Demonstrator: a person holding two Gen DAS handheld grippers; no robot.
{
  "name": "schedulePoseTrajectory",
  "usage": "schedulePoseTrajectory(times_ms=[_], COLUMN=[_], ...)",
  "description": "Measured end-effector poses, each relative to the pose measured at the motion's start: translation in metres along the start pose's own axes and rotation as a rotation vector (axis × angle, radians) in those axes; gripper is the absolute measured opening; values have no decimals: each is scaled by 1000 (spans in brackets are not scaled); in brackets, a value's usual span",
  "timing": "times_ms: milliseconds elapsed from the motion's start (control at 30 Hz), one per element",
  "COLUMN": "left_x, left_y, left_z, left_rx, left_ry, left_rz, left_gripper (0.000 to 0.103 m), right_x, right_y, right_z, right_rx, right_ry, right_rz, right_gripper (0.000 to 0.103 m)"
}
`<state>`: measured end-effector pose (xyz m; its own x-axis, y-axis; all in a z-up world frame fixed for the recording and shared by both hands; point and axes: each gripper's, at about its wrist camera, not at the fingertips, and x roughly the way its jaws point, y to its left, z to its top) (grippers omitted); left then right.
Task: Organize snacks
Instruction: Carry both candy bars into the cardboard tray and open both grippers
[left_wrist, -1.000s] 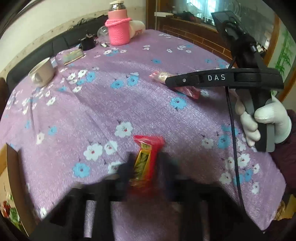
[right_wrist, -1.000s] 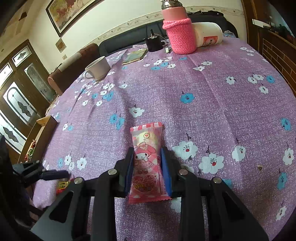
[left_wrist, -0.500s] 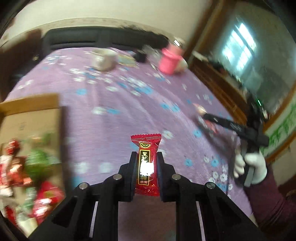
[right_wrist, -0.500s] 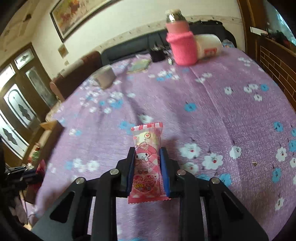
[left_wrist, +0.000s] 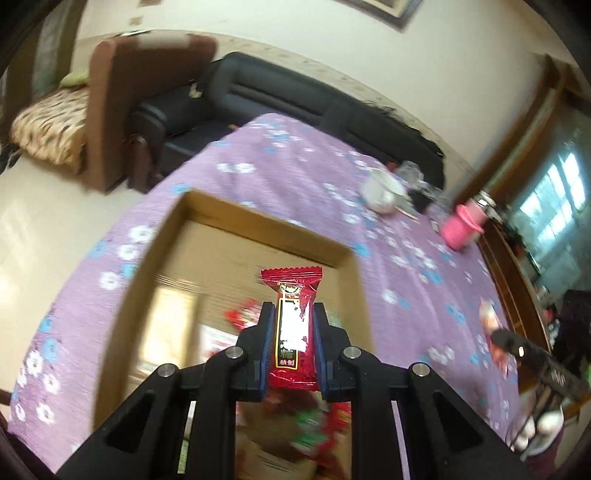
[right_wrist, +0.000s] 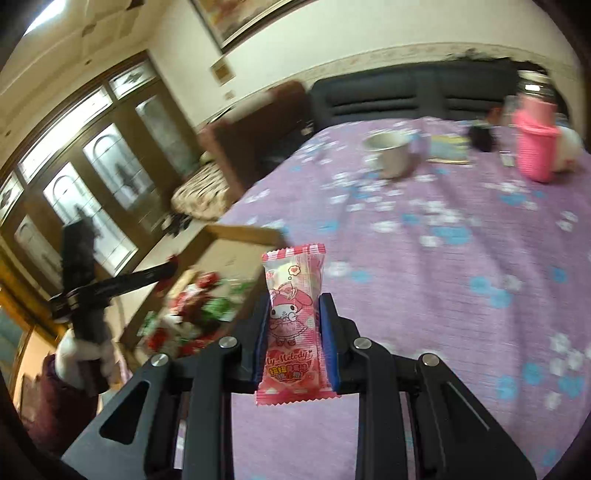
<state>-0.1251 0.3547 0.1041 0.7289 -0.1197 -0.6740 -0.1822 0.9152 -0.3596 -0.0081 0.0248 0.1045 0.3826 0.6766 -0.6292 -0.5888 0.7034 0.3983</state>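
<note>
My left gripper (left_wrist: 291, 314) is shut on a red candy packet (left_wrist: 291, 295), held upright above an open cardboard box (left_wrist: 266, 230) that holds several red and green snacks (left_wrist: 317, 432). My right gripper (right_wrist: 293, 306) is shut on a pink cartoon candy packet (right_wrist: 293, 295), raised over the purple flowered tablecloth (right_wrist: 443, 288) to the right of the box (right_wrist: 236, 232). In the right wrist view the left gripper (right_wrist: 168, 268) reaches over the box's snacks (right_wrist: 192, 314). The right gripper with its pink packet (left_wrist: 491, 321) shows at the right edge of the left wrist view.
A white mug (right_wrist: 391, 155), a small booklet (right_wrist: 448, 149), a dark object (right_wrist: 482, 138) and a pink knit-covered bottle (right_wrist: 535, 144) stand at the far side of the table. A black sofa (left_wrist: 295, 103) and a brown armchair (left_wrist: 122, 92) lie beyond. A gloved hand (right_wrist: 81, 350) holds the left gripper.
Both grippers rose and swung left toward the box with their packets. The left one now hangs over the box; the right one has lifted its pink packet off the cloth.
</note>
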Motion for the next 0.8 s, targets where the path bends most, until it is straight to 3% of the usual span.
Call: schedulePoseTrajectory(times_ms=[367, 467, 533, 633, 800], left_x=[31, 33, 30, 25, 4], left_y=[40, 48, 49, 48, 39], left_z=[13, 13, 13, 13, 7], left_rx=[-118, -150, -157, -161, -162], left_ry=[59, 67, 58, 42, -15], left_rz=[72, 62, 52, 47, 19], left_gripper=[20, 36, 50, 50, 51], right_x=[142, 163, 171, 175, 147], right_y=[74, 82, 88, 93, 91], right_z=[9, 12, 14, 15, 18], right_rx=[-18, -26, -38, -51, -65], right_ry=[201, 216, 211, 187, 120], right_rz=[63, 49, 37, 13, 8], right_gripper=[28, 29, 31, 42, 44])
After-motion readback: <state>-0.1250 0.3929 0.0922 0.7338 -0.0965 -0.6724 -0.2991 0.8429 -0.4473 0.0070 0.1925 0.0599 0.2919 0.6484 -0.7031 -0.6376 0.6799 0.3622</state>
